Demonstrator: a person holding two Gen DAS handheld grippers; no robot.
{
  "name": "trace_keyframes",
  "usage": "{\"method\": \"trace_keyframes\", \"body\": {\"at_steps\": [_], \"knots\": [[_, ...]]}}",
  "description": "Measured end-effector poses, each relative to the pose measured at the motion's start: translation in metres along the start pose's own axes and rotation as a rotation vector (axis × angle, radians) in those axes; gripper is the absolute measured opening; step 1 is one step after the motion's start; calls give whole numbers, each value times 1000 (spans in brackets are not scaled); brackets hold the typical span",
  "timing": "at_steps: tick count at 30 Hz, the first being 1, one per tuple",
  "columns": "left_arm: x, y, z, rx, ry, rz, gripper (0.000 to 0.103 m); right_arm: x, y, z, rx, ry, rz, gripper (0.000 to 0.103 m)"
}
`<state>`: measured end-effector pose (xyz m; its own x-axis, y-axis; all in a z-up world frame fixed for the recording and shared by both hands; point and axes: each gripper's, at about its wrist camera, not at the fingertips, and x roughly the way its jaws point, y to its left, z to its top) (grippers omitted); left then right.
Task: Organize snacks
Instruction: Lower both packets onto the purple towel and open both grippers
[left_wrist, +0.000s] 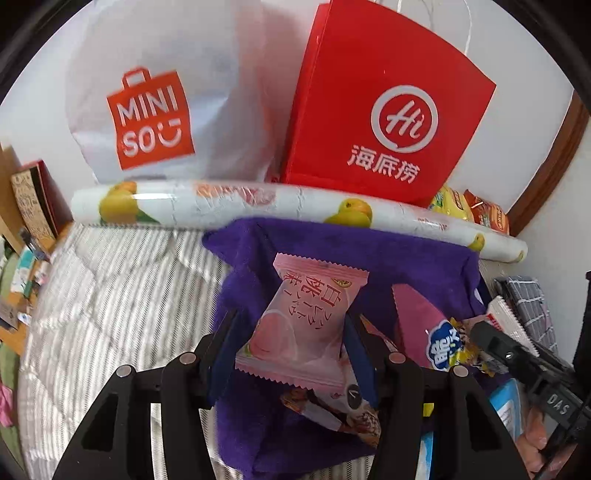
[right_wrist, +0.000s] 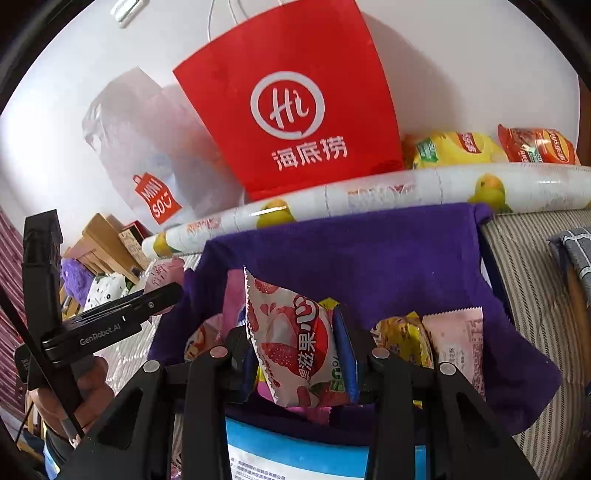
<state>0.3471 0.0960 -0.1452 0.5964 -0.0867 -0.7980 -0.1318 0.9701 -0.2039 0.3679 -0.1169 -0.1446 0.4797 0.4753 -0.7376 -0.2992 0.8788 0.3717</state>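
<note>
A: Left view, going left to right. What's sitting where?

B: Striped bedding (left_wrist: 110, 295) is lying at the left. White Miniso bag (left_wrist: 155, 110) is leaning on the wall behind it, red bag (left_wrist: 388, 110) standing just right of it. Fruit-print roll (left_wrist: 258, 206) is lying across in front of both. Purple cloth (left_wrist: 369, 251) is spreading below the roll.

A: Left gripper?

B: Left gripper (left_wrist: 291, 347) is clamping a pink peach pack (left_wrist: 306, 332), blue pads pressing both sides. Pack is hanging above the cloth, over a brown wrapper (left_wrist: 332, 410). A pink pack (left_wrist: 417, 325) is lying just right of it. Right gripper's body is showing at the far right edge.

A: Right view now.

B: A hand (right_wrist: 70, 391) is holding the left gripper's body at the left edge, peach pack (right_wrist: 162, 273) poking out beyond it. Miniso bag (right_wrist: 155, 166) is sitting behind, red bag (right_wrist: 291, 110) centre, roll (right_wrist: 369, 192) running across. Yellow chip bag (right_wrist: 454, 147) and orange chip bag (right_wrist: 535, 146) are lying behind the roll, at the right.

A: Right gripper?

B: Right gripper (right_wrist: 295, 350) is squeezing a lychee pack (right_wrist: 295, 339), jaws nearly together on it. It's hanging over the cloth (right_wrist: 369, 258). Yellow wrapper (right_wrist: 402, 332) and pale pink wrapper (right_wrist: 458, 339) are lying on the cloth just right of it. A blue-and-white package (right_wrist: 295, 450) is showing below, near the bottom edge.
</note>
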Motion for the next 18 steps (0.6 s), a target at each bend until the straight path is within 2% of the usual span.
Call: {"method": "trace_keyframes", "body": {"at_steps": [3,8,18], "knots": [[3,-2,-2,8,11,-6,53,4,1,-3,-3,26,-11,37],[6,-6,-5,24,12,38,53,6,3,-5,-15,40,-36,37],[11,-6,-6,19,41,31,53,6,1,-6,-4,52,-27,39]]}}
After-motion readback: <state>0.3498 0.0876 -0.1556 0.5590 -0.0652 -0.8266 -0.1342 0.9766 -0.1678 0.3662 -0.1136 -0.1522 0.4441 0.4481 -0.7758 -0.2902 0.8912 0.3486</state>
